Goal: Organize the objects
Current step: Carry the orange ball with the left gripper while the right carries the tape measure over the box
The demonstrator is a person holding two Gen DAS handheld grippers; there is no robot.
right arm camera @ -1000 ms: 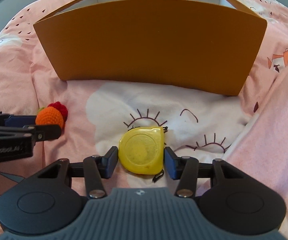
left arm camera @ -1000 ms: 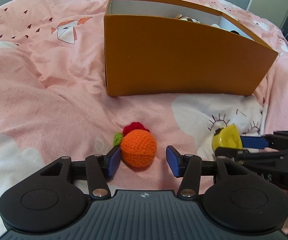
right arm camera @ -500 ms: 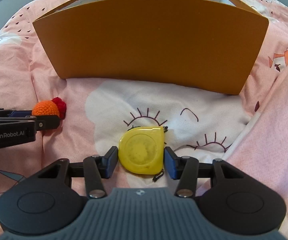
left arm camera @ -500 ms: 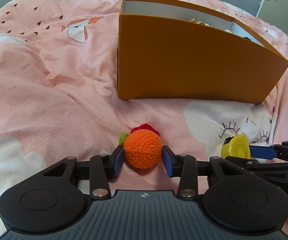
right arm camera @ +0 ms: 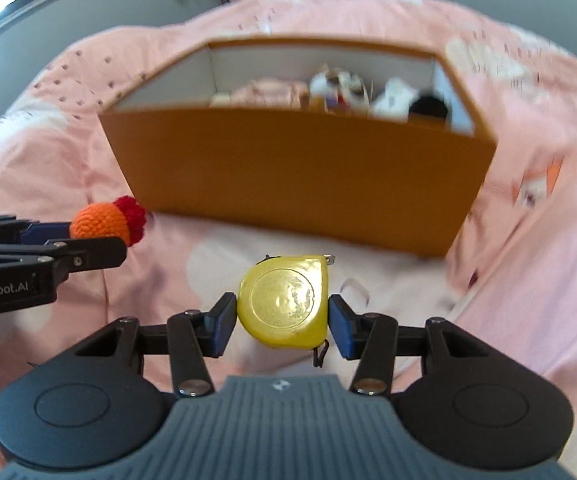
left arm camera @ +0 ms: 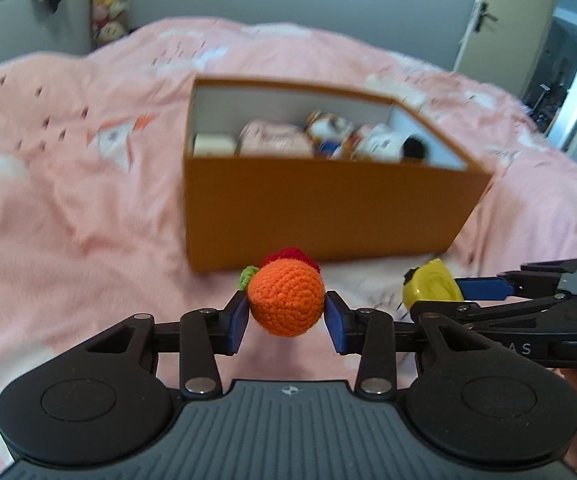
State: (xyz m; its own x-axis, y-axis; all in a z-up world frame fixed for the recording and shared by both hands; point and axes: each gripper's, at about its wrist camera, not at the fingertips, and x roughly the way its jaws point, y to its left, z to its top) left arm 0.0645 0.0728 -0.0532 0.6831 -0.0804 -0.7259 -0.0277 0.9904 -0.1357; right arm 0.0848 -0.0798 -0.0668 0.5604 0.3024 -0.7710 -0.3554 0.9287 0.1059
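My left gripper (left arm camera: pixel 286 316) is shut on an orange crocheted ball (left arm camera: pixel 286 304) with red and green tufts, held above the pink bedspread. It also shows in the right wrist view (right arm camera: pixel 100 222). My right gripper (right arm camera: pixel 282 320) is shut on a yellow tape measure (right arm camera: pixel 282 300), also lifted; it shows at the right of the left wrist view (left arm camera: pixel 430 284). An open orange box (left arm camera: pixel 320 212) with white inner walls stands ahead of both grippers (right arm camera: pixel 296 172). Several small toys (left arm camera: pixel 328 142) lie inside it.
The pink bedspread (left arm camera: pixel 68 220) with white patches covers the bed all around the box. Plush toys (left arm camera: pixel 106 12) sit by the grey wall at the back. A door (left arm camera: pixel 484 16) is at the far right.
My left gripper closed on the crocheted ball. Both grippers rose from the bedspread with their objects, so the inside of the box has come into sight.
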